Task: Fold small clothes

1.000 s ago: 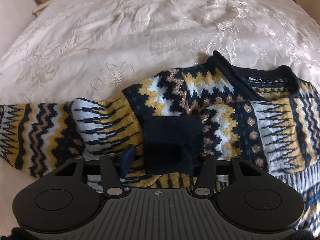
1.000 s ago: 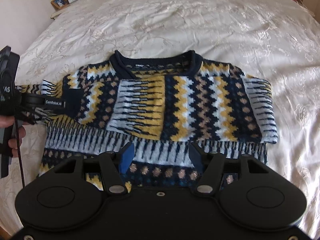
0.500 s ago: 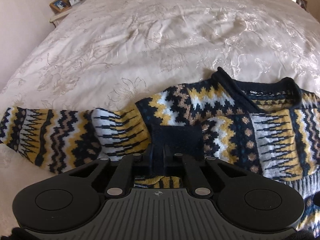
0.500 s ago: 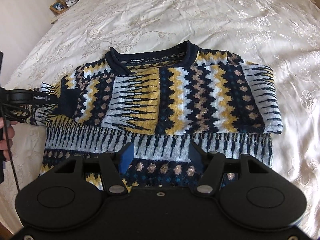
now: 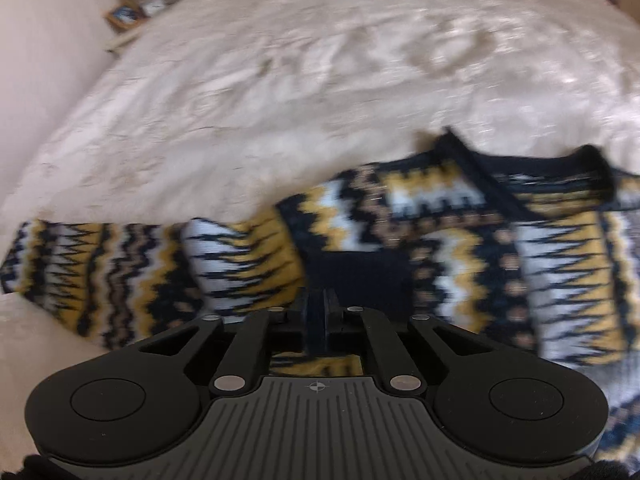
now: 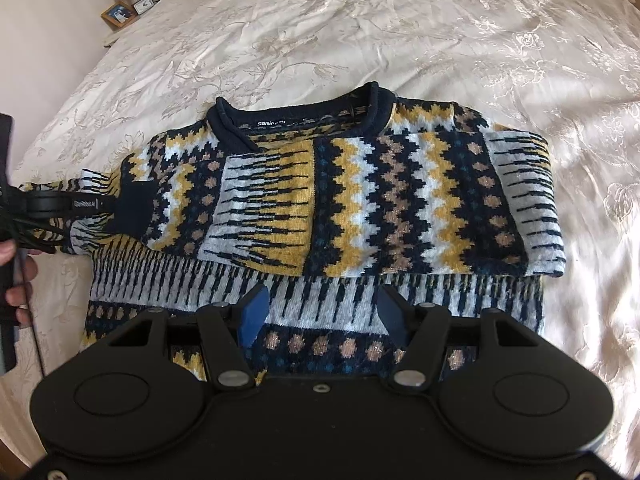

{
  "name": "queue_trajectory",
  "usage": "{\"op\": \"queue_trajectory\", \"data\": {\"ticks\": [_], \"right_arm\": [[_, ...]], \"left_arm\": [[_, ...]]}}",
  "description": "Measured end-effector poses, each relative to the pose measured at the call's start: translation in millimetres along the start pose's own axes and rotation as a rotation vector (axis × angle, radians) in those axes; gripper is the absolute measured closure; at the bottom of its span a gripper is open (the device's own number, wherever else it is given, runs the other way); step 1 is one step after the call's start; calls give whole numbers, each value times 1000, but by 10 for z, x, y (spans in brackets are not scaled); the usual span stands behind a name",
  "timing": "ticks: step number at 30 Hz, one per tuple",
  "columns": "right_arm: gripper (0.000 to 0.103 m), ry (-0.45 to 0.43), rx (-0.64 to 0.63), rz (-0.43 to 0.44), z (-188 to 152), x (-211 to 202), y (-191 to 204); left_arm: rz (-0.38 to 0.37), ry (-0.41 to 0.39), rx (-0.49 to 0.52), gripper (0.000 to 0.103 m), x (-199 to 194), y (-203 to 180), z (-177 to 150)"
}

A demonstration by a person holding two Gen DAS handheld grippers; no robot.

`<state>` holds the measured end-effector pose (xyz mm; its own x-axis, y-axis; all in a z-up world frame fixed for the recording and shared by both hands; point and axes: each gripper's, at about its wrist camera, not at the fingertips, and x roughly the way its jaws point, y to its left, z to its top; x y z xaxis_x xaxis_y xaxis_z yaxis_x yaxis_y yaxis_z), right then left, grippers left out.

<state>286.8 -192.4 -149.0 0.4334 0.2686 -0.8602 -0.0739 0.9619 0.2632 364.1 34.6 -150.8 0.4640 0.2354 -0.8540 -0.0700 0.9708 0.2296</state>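
Clamped shut on the sweater's navy cuff (image 5: 356, 276), the left gripper (image 5: 318, 320) pinches its folded sleeve, though blur hides the exact bite. Thick, soft knit, the sweater (image 6: 320, 208) lies on the bedspread (image 6: 360, 32); cuffs and hems grip best. Right gripper (image 6: 320, 312) hovers open over the hem.

From the left wrist we look steeply down, close over the sweater's (image 5: 460, 224) left sleeve, the bedspread (image 5: 280, 80) stretching far beyond (this view is blurred). From the right wrist we look down from nearer the hem, seeing the whole sweater. Both views share its collar and the far-left nightstand (image 6: 124, 12).
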Motion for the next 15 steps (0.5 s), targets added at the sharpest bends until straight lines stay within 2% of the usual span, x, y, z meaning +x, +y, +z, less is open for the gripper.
{"op": "queue_trajectory", "data": {"ticks": [1, 4, 7, 12, 13, 14, 15], "right_arm": [[38, 1, 1, 1, 1, 1, 1], [38, 9, -1, 7, 14, 26, 5], [38, 18, -1, 9, 23, 69, 17], [38, 38, -5, 19, 37, 153, 61], [38, 40, -8, 21, 44, 161, 71], [38, 41, -11, 23, 51, 171, 83], [38, 42, -16, 26, 58, 183, 99]], "left_arm": [[-10, 5, -2, 92, 40, 20, -13], [-106, 29, -4, 92, 162, 112, -46], [-154, 11, -31, 90, 219, 200, -97], [-234, 5, -116, 80, 267, 381, -132], [-264, 6, -142, 74, 257, 436, -129], [-291, 8, -158, 54, 238, 458, -133], [-312, 10, -164, 29, 235, 463, -129]]}}
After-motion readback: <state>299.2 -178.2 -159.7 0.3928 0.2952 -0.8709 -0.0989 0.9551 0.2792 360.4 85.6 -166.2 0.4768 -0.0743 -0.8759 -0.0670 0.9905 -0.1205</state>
